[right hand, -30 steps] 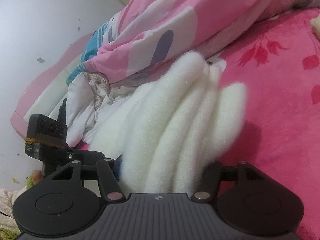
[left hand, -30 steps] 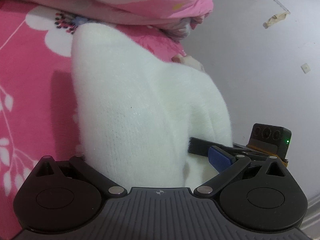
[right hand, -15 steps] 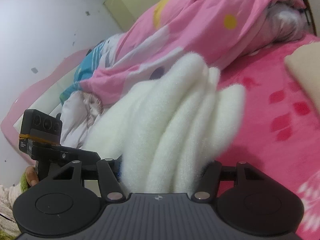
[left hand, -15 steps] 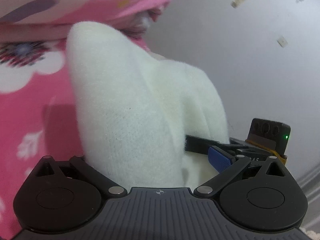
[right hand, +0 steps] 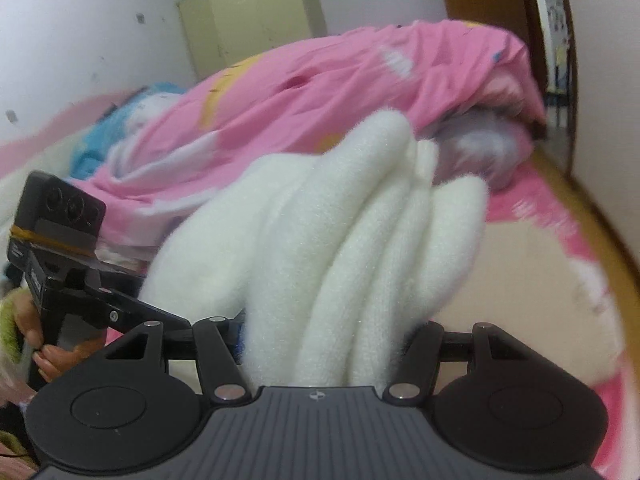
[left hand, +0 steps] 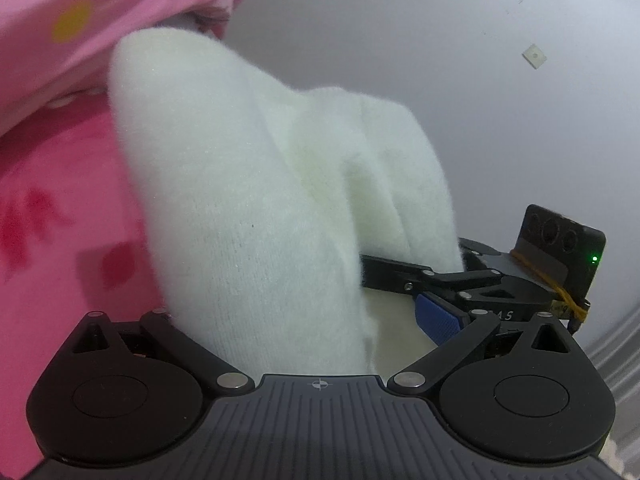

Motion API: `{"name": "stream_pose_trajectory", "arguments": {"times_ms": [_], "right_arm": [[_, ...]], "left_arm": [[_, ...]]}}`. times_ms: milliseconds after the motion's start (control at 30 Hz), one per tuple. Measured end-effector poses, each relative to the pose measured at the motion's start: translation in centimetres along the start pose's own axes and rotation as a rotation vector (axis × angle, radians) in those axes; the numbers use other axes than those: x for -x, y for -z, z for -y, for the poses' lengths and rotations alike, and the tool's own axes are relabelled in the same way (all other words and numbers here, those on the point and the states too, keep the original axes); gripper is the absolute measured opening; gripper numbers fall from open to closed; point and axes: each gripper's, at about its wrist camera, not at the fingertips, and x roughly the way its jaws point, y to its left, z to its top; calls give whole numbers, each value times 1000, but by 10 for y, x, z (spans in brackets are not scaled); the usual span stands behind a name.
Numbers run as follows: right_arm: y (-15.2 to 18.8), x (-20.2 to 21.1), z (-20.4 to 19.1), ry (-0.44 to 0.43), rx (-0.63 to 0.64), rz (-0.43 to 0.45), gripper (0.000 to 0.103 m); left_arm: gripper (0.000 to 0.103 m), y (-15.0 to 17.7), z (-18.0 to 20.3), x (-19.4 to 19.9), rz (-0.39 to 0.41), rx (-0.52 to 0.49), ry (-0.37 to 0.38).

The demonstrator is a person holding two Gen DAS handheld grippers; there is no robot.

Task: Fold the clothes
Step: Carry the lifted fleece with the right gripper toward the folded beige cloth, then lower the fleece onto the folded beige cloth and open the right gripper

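Garment (left hand: pixel 256 216) (white, fleecy) now rides higher than a second ago, bunched and clamped in both left gripper (left hand: pixel 304 320) and right gripper (right hand: pixel 328 332), above the pink bed (left hand: pixel 52 216); wall (left hand: pixel 460 80) beyond lies open.

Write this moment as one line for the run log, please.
stage: lifting | left gripper: shut on fluffy white knitted garment | right gripper: shut on same garment | below: pink floral bed sheet
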Motion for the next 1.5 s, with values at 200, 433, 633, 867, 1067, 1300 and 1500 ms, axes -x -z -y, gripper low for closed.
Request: {"name": "stream_pose_trajectory", "arguments": {"times_ms": [200, 433, 633, 867, 1067, 1300, 1500], "right_arm": [[-30, -19, 51, 72, 52, -31, 63], [-48, -54, 90, 151, 109, -67, 63], [-48, -76, 116, 151, 136, -113, 63], [-50, -93, 133, 149, 160, -150, 63], [-43, -118, 160, 124, 141, -177, 65], [-36, -133, 194, 196, 30, -163, 93], [-48, -90, 195, 408, 28, 108, 103]], "left_arm": [[101, -30, -14, -52, 21, 21, 28], [100, -39, -35, -84, 32, 76, 8], [99, -38, -41, -105, 6, 79, -9], [99, -36, -53, -119, -7, 68, -17], [99, -27, -69, -131, -21, 48, -30], [100, -21, -84, -122, -9, 94, 16], [102, -19, -86, -93, 11, 118, -25]]}}
